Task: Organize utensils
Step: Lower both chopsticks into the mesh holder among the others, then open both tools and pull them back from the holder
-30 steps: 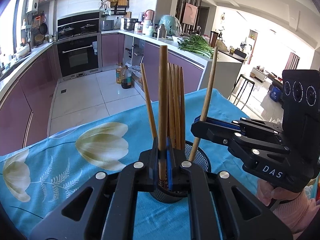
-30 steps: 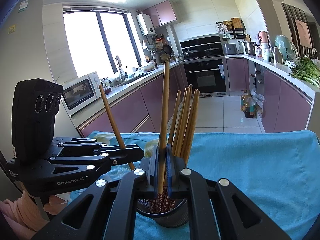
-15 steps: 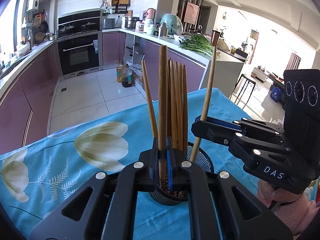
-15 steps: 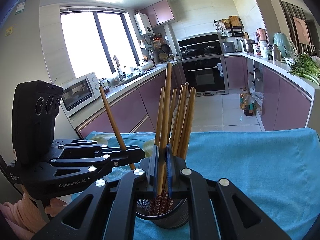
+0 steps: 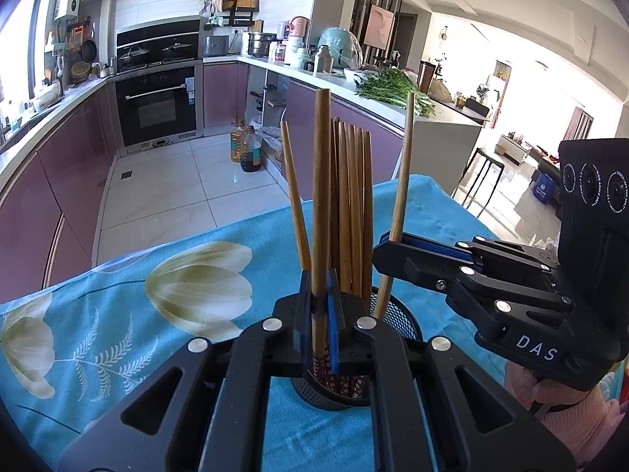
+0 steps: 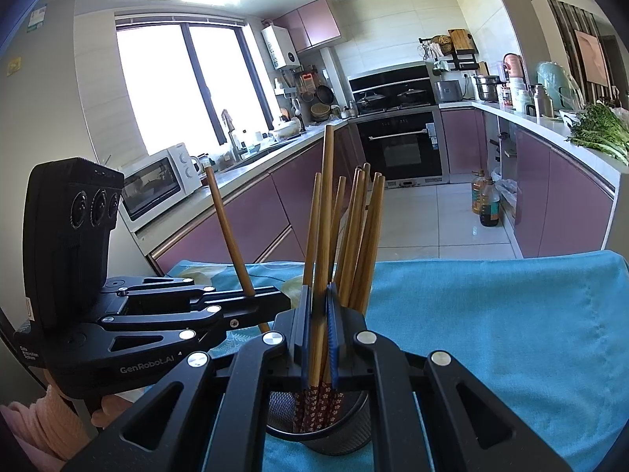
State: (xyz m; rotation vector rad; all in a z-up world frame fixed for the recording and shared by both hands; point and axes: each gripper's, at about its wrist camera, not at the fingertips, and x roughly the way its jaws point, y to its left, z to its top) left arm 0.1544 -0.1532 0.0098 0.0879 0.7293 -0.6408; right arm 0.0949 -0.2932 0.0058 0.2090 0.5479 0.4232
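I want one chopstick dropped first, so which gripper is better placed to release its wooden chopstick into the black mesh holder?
Probably right. The right gripper holds its wooden chopstick near upright, patterned tip inside the black mesh holder; the left gripper holds a leaning chopstick, lower end hidden.

Holder base hidden behind left gripper. Chopstick tips lost inside the holder, w/ right gripper covering its near rim.
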